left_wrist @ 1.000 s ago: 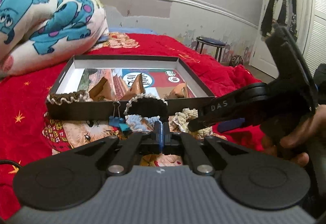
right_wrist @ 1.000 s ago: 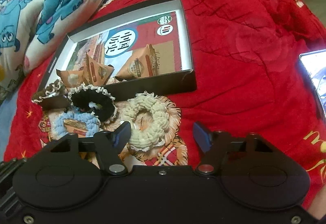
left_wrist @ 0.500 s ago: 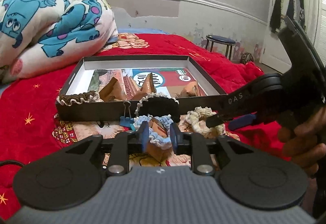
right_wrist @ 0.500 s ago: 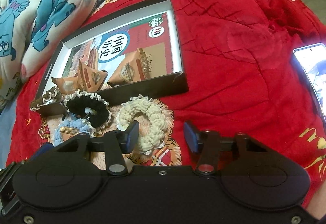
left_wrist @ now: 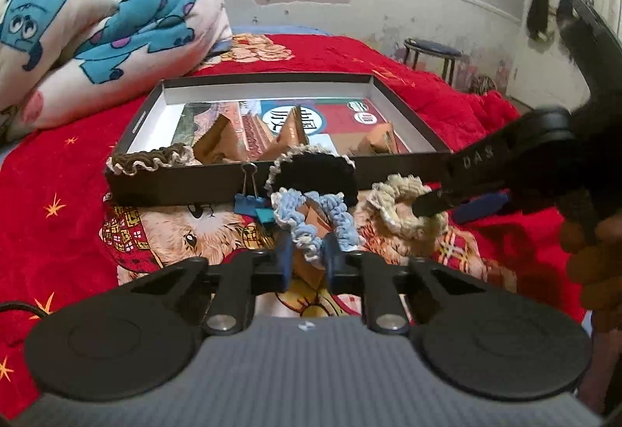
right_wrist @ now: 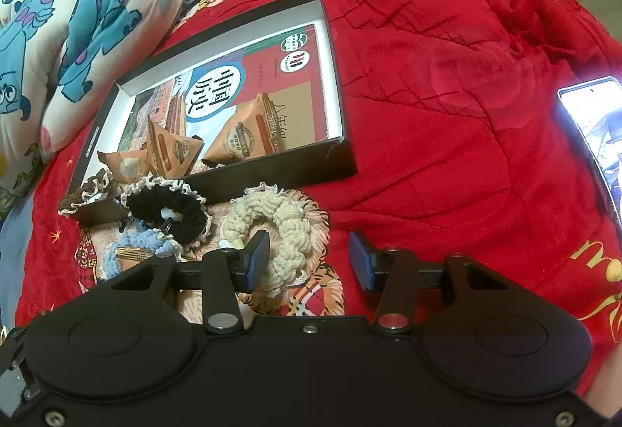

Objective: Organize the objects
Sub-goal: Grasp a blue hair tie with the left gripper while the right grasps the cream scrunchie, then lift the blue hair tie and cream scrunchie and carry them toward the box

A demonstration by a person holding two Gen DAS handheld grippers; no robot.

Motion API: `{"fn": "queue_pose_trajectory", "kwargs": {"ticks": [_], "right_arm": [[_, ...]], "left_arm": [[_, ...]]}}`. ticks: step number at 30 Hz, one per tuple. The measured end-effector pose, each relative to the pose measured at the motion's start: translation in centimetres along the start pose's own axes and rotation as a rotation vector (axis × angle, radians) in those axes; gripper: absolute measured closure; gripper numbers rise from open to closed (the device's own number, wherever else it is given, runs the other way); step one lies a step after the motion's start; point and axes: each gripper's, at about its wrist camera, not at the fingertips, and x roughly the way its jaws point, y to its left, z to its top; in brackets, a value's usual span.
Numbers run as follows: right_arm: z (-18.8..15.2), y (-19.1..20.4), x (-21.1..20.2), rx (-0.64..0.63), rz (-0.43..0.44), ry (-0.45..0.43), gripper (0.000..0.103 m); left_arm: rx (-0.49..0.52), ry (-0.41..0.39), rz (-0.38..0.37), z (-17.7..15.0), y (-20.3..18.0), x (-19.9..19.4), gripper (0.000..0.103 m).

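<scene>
Crocheted scrunchies, we count four: a brown one [left_wrist: 149, 159] draped on the black box's [left_wrist: 175, 189] front wall, a black one [left_wrist: 311, 172] leaning against it, a blue one [left_wrist: 311, 221] and a cream one [right_wrist: 272, 228] on the red blanket [right_wrist: 447, 108]. Three tan packets [right_wrist: 248, 135] lie in the box. Our left gripper [left_wrist: 306, 259] has just narrowed, pinching the blue scrunchie's frilly rim. Our right gripper [right_wrist: 309, 260], closing too, straddles the cream one's side without squeezing.
</scene>
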Motion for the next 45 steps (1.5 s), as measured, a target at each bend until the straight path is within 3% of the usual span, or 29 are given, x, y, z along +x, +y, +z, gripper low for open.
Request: {"fn": "queue_pose_trajectory", "kwargs": {"ticks": [11, 20, 29, 45], "right_arm": [[0.2, -0.5, 0.2, 0.018, 0.013, 0.009, 0.075], [0.1, 0.2, 0.1, -0.015, 0.022, 0.005, 0.087], [0.3, 0.1, -0.3, -0.005, 0.036, -0.011, 0.089], [0.8, 0.4, -1.4, 0.015, 0.085, -0.053, 0.089]], "left_arm": [[0.024, -0.056, 0.006, 0.1, -0.2, -0.7, 0.093], [0.053, -0.129, -0.125, 0.0, -1.0, -2.2, 0.094], [0.109, -0.209, -0.204, -0.4, -2.1, -3.8, 0.094], [0.085, -0.195, -0.199, -0.2, -1.6, -3.5, 0.094]]}}
